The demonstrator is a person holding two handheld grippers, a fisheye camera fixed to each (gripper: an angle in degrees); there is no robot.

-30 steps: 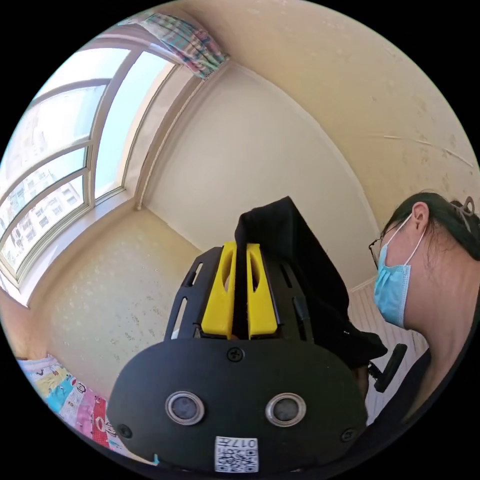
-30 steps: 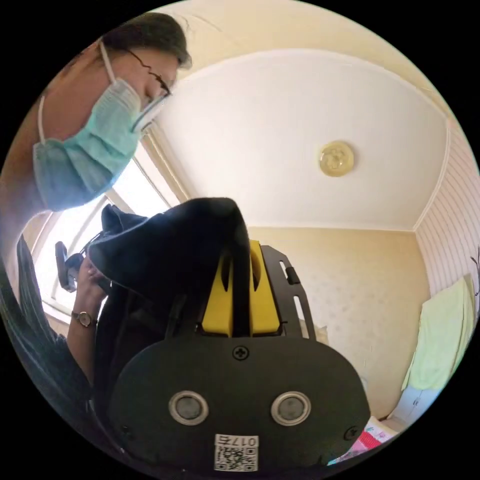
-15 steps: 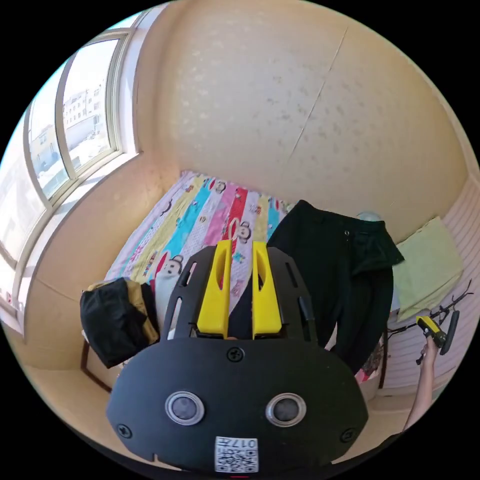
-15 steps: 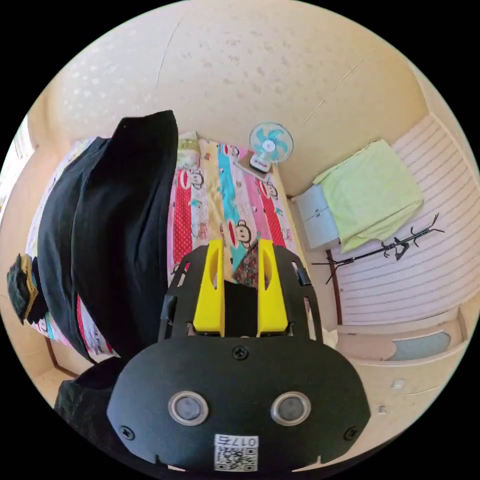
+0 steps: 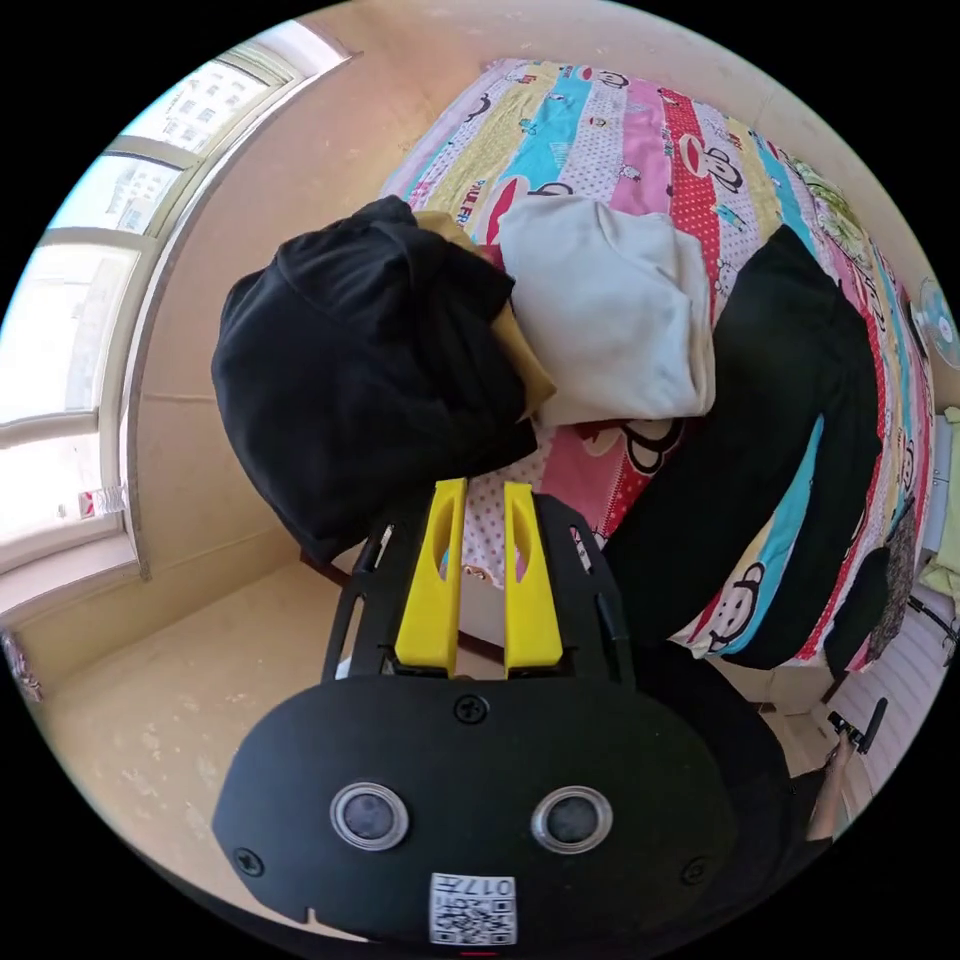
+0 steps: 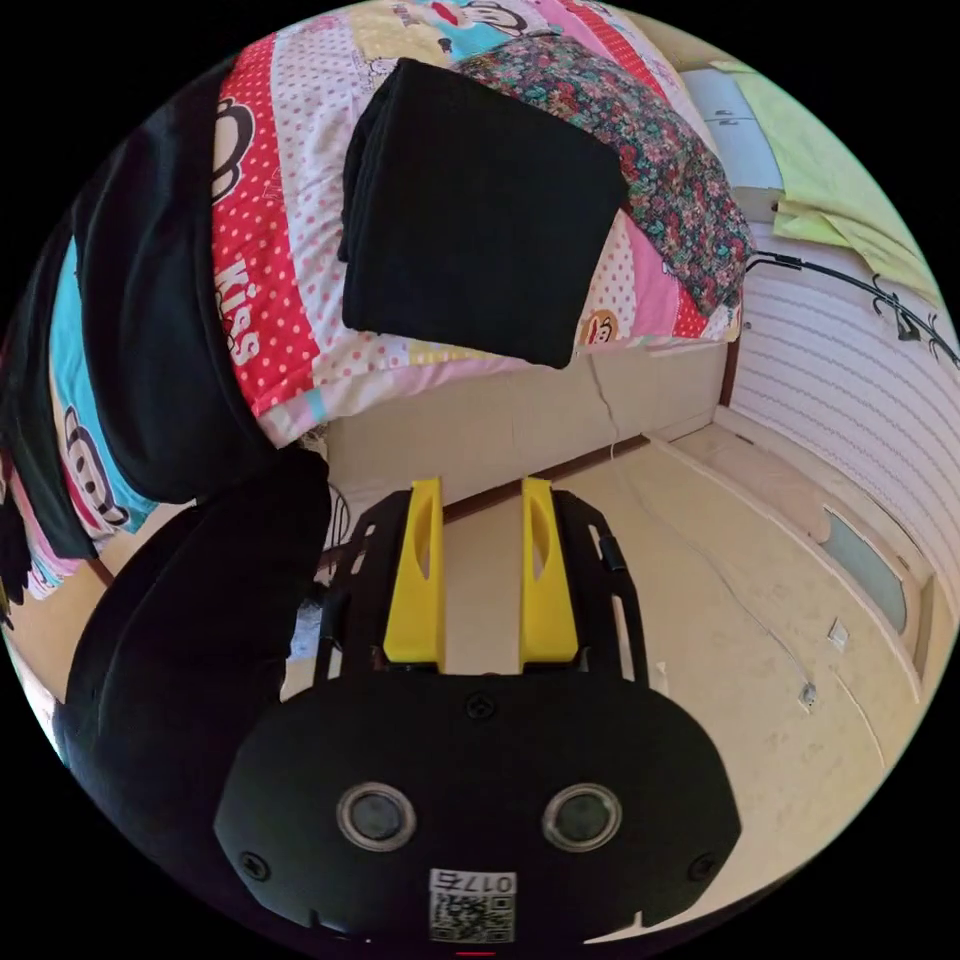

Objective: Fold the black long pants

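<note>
Both the left gripper [image 5: 482, 520] and right gripper [image 6: 482, 520] now gape empty, having released the black pants [image 5: 760, 430] onto the bedsheet [image 6: 262, 270] (printed "Kiss").

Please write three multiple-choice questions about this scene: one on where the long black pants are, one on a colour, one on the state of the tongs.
1. Where do the black pants lie?
A. spread on the bed, hanging over its edge
B. on the floor
C. in the tongs

2. What colour is the folded garment beside the black bundle?
A. green
B. white
C. red

3. How are the left tongs and right tongs?
A. both open, empty
B. both shut on cloth
C. one shut

Key: A, the legs run along the striped bedsheet; B, pale cloth; A, gaps between the yellow jaws.
</note>
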